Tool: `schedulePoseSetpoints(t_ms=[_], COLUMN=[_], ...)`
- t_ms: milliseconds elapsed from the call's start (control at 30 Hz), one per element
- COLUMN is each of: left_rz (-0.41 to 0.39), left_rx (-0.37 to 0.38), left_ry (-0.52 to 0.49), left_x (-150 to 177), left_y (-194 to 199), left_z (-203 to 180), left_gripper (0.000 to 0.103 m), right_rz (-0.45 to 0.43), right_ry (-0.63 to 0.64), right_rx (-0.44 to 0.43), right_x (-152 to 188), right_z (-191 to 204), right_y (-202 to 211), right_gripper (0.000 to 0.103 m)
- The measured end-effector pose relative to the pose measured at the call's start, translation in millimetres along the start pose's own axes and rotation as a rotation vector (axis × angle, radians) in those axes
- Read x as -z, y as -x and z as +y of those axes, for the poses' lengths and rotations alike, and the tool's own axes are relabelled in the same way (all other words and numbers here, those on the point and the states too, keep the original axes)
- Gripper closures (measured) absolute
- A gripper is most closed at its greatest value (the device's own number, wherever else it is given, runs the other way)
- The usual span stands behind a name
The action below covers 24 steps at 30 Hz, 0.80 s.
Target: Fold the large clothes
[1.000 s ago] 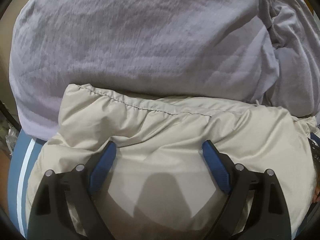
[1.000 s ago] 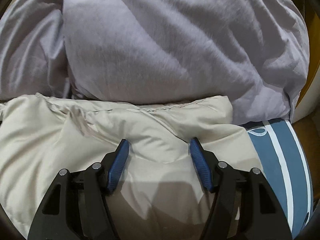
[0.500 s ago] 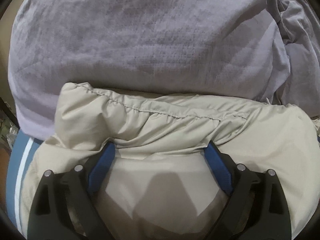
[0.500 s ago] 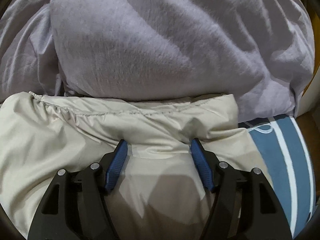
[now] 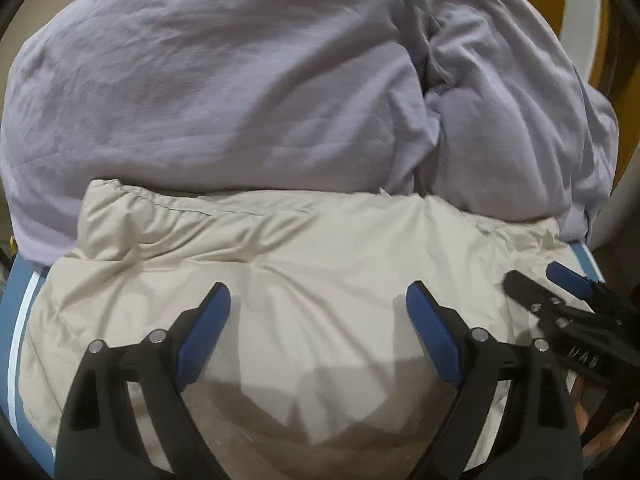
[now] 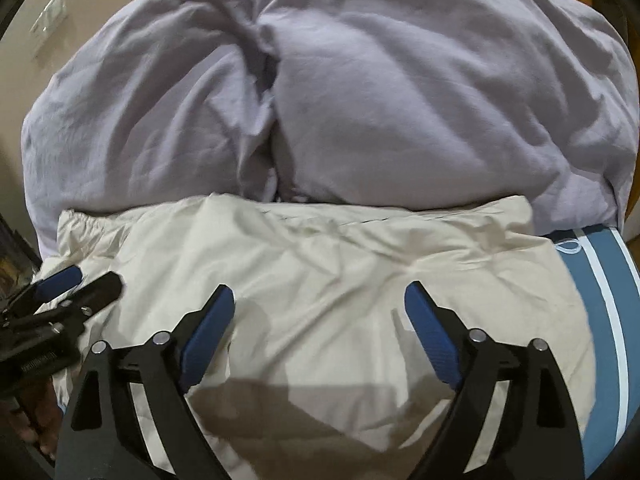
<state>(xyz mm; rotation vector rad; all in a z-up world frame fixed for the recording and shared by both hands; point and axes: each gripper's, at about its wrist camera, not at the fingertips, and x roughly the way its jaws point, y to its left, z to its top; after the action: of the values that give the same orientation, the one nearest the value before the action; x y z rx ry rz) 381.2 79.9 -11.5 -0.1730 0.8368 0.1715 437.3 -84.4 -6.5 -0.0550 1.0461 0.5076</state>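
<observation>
A beige puffy jacket [image 5: 312, 256] lies folded on a blue sheet, its stitched hem along the far edge. My left gripper [image 5: 318, 304] hovers just above the jacket, open, with nothing between its blue pads. My right gripper [image 6: 319, 304] hangs over the same jacket [image 6: 332, 256]; its jaws are opening and the pads stand clear of the fabric. Each gripper also shows in the other's view: the right gripper [image 5: 548, 280] at the right edge, the left gripper [image 6: 78, 284] at the left edge.
A bulky lilac duvet [image 5: 240, 80] is heaped right behind the jacket and shows again in the right wrist view as the duvet [image 6: 400, 92]. The blue sheet with white stripes [image 6: 608, 304] shows at the sides. A wall with a switch plate [image 6: 50, 16] is at the far left.
Both grippers have lifted and pulled back from the jacket's hem. The right gripper's jaws have widened and let go of the fold they pinched. More of the duvet is now visible.
</observation>
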Motion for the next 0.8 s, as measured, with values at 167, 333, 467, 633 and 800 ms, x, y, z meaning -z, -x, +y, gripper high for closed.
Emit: schedulePoseSetpoints(t_ms=[167, 333, 467, 633, 800], left_rz=[-0.004, -0.005, 0.001, 0.000, 0.004], left_rx=[-0.035, -0.058, -0.058, -0.063, -0.059], left_ry=[-0.001, -0.006, 0.011, 0.018, 0.030], left_x=[1, 5, 7, 11, 13], left_y=[-22, -31, -46, -57, -71], left_z=[-8, -2, -6, -8, -14], left_gripper=[0.014, 0.012, 0.011, 0.010, 0.009], right_rz=[0.014, 0.029, 0.027, 0.020, 0.019], right_ry=[0.007, 0.010, 0.027, 0.029, 0.021], right_rx=[0.027, 0.043, 0.051, 0.057, 0.054], right_x=[7, 11, 10, 13, 14], right_z=[6, 8, 8, 9, 9], right_y=[-18, -39, -50, -61, -63], right_gripper=[0.013, 0.010, 0.008, 0.007, 0.006])
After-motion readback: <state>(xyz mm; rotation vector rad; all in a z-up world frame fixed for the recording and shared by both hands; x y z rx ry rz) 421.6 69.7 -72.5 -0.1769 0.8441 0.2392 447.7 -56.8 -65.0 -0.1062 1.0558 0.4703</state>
